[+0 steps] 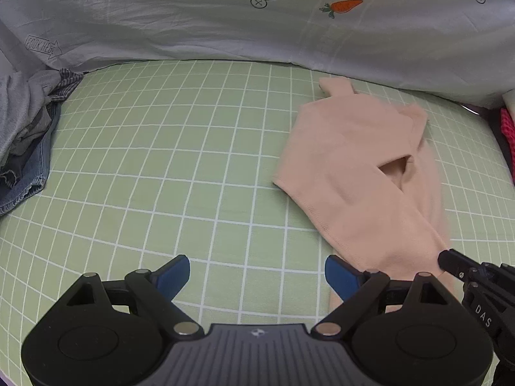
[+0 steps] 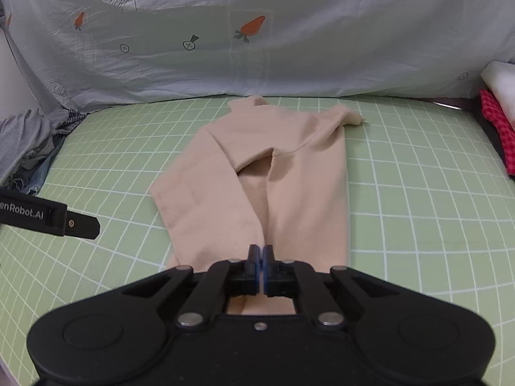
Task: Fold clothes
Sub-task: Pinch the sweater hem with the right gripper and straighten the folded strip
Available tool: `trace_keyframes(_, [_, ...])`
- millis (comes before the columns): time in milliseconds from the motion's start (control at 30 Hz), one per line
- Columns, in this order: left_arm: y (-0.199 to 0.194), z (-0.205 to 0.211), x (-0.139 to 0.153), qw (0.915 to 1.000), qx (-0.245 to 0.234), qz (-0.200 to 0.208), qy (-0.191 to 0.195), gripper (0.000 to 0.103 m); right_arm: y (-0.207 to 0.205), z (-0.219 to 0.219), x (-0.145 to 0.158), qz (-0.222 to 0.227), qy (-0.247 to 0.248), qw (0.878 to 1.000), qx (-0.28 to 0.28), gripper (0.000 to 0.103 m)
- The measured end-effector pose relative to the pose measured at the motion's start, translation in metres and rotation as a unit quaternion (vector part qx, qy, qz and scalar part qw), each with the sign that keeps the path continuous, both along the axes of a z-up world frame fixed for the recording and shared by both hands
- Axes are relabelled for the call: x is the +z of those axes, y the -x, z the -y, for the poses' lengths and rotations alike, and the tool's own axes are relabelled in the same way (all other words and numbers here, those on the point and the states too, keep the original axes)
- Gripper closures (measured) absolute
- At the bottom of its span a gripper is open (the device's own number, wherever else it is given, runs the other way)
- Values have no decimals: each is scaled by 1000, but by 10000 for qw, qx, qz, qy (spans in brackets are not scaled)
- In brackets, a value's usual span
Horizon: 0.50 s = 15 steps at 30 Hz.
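Fold underway: peach garment (image 2: pixel 257 173) near hem pinched by right hand-held gripper (image 2: pixel 260 254); left hand-held gripper (image 1: pixel 257 276) wide open, empty; hem likely carried toward the bed's far edge.

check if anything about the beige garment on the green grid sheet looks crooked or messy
The beige garment lies askew: its left sleeve is folded diagonally across the front, leaving a gaping pocket near the middle, and its far right corner is bunched. The right gripper is shut on its near edge.

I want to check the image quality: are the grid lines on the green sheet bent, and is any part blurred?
Left wrist view: the green sheet grid bows strongly, a fisheye effect; dark corners. Right wrist view: same bowing; the beige garment looks soft, slightly out of focus; light even, shadows faint.
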<state>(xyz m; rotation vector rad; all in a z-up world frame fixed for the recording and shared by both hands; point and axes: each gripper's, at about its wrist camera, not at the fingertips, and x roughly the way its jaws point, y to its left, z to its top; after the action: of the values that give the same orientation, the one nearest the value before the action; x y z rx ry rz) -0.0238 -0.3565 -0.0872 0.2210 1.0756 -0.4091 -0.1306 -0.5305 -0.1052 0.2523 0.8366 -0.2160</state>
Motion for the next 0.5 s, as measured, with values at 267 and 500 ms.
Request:
trace_keyframes(267, [51,1,6,9991,-420,68,52,12,54,-10,2,-30,-171,9987,-469,101])
trace_keyframes(500, [98,-1,2,9978,-657,-41,-19,12,105,-9,3,-73,-546,9955,-765,101])
